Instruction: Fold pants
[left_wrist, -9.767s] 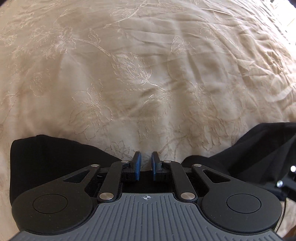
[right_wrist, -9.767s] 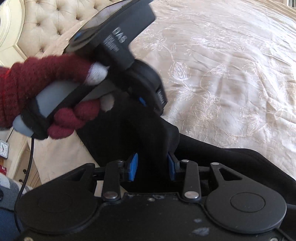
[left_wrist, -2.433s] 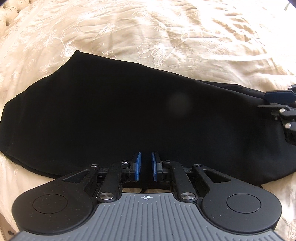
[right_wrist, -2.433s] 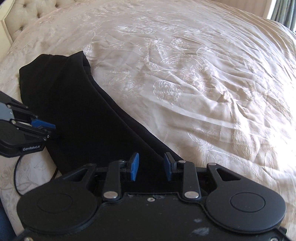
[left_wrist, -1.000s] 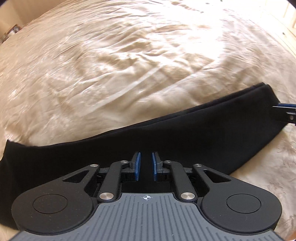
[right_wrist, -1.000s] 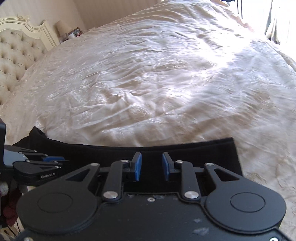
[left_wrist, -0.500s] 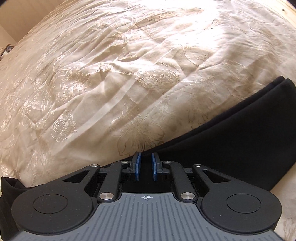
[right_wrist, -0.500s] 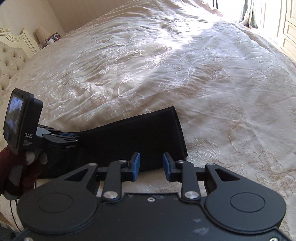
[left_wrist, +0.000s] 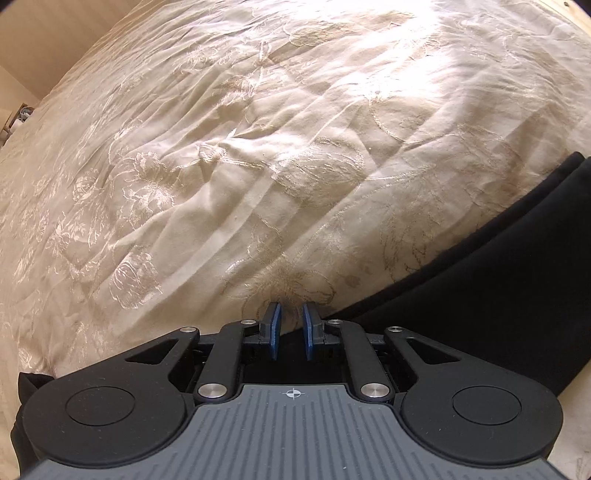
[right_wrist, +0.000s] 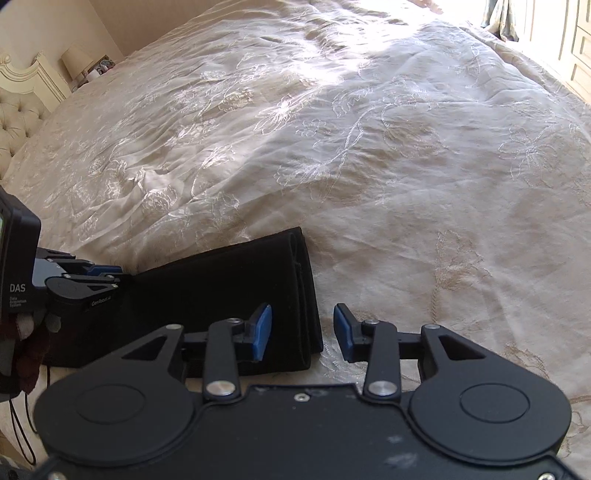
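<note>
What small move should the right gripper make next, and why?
Probably it should ease forward and left, then close its jaws on the folded end of the black fabric pants. The right gripper is open, and that end lies just between and left of its jaws on the cream embroidered bedspread, not yet grasped. The left gripper seems to sit at the other end.

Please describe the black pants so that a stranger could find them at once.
Look at the wide cream embroidered bedspread covering the bed. Near its front edge lies the long, flat strip of folded black fabric pants. They are the only dark cloth on the pale cover.
</note>
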